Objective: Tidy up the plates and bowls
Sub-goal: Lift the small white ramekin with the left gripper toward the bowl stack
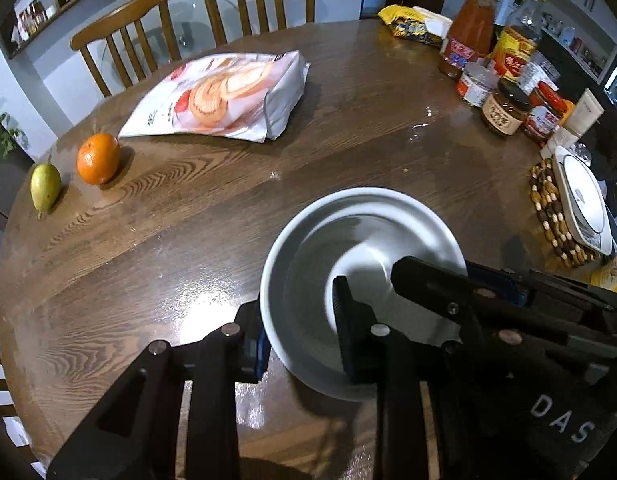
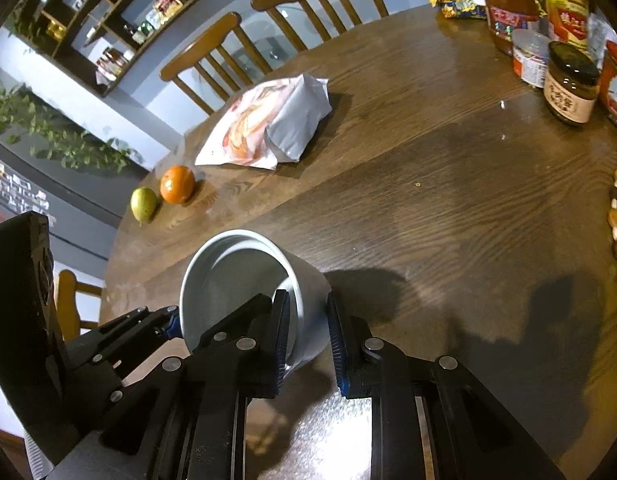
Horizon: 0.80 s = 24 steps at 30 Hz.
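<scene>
From the left wrist, the white bowl (image 1: pixel 360 280) hangs just above the wooden table (image 1: pixel 188 208), over its near edge. The left gripper (image 1: pixel 298 332) is clamped on the bowl's near wall, 1 finger inside and 1 outside against the glaze. The right gripper (image 1: pixel 460 292) comes in from the right and bites the rim on the opposite side. Toward the table's left edge sit a pear (image 1: pixel 45 187) and an orange (image 1: pixel 98 158); a snack bag (image 1: pixel 224 94) lies toward the far edge, and jars and bottles (image 1: pixel 504 76) crowd the far right. At the right edge a white plate (image 1: pixel 584 200) rests on a beaded mat (image 1: pixel 548 212).

From the right wrist, the bowl (image 2: pixel 236 280) shows tilted, its mouth turned toward the table's left edge. The right gripper (image 2: pixel 308 340) pinches the wall between its pads, 1 inside and 1 outside. The left gripper (image 2: pixel 164 320) grips the rim on the far side.

The bowl looks like glazed ceramic: stiff, fairly heavy, slick and breakable, so 2 rim grips on opposite sides seem the sound hold. I'd judge the tilt a risk, since a smooth wall could slide out of narrow pads. It likely belongs with the plate at the right edge.
</scene>
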Tool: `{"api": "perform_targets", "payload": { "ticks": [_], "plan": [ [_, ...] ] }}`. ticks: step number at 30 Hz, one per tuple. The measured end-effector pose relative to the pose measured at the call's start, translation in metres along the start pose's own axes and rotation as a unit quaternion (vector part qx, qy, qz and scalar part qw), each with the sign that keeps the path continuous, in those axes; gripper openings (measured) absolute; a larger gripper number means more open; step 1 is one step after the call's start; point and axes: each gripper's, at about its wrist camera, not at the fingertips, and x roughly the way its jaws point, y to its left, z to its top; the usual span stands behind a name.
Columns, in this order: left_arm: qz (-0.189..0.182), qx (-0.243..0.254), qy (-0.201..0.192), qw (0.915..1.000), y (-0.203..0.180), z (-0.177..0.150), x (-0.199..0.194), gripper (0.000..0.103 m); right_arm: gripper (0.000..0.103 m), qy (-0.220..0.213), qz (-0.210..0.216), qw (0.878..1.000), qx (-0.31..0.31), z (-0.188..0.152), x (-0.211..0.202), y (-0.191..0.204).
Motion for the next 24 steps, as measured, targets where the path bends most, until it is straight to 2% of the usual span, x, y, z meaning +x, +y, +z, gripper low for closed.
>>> {"api": "perform_targets", "payload": {
  "ticks": [11, 24],
  "plan": [
    [0.005, 0.013, -0.029, 0.9995, -0.010, -0.021, -0.037, 0.023, 0.023, -0.024, 0.012, 1.000, -0.005, -0.024, -0.035, 0.008],
    [0.010, 0.011, -0.038, 0.9992, -0.019, -0.052, -0.062, 0.023, 0.023, -0.029, 0.015, 0.999, -0.014, -0.054, -0.058, 0.015]
  ]
}}
